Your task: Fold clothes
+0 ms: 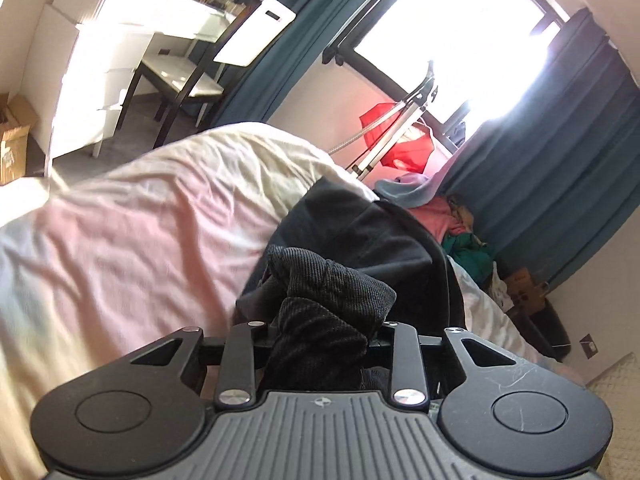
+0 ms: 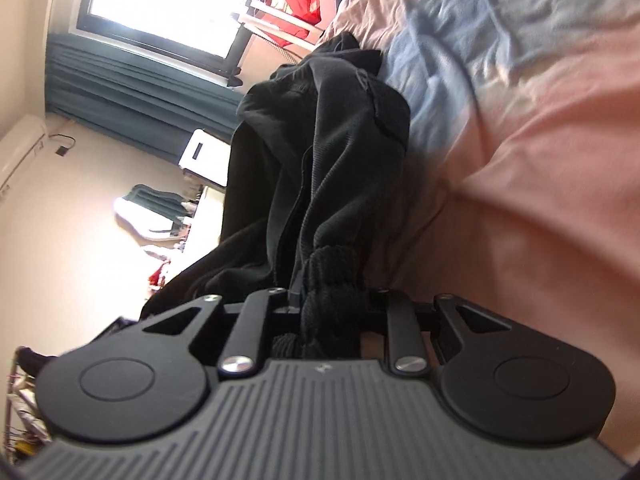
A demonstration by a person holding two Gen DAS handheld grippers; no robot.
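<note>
Two sets of jaws are each clamped on a bunched ribbed edge of one black garment (image 2: 320, 140). The left gripper (image 1: 320, 344) pinches a thick wad of ribbing, likely a cuff or hem, though which I cannot tell. The right gripper (image 2: 328, 308) bites a similar knitted roll, with a seam running up the cloth just beside it.

From both grips the garment stretches away, gathered in heavy folds, not flat. Its far end rests on the bed (image 1: 140, 220), over a rumpled pink and cream cover. It seems held partly lifted between the grippers, mid-handling; which fold this belongs to cannot be settled.

Beyond it, a pile of other clothes (image 1: 460, 220) lies near the teal curtain (image 1: 560, 160), and a white lamp arm (image 1: 396, 128) stands by the window.

Risks, as I judge them: the wads are thick and rounded, so one could slide out under a sharp pull, dropping that side. Bunched layers may hide a twist, giving a crooked fold. Dragging the cloth could ruck the cover beneath, and a wide swing might catch the lamp arm.
</note>
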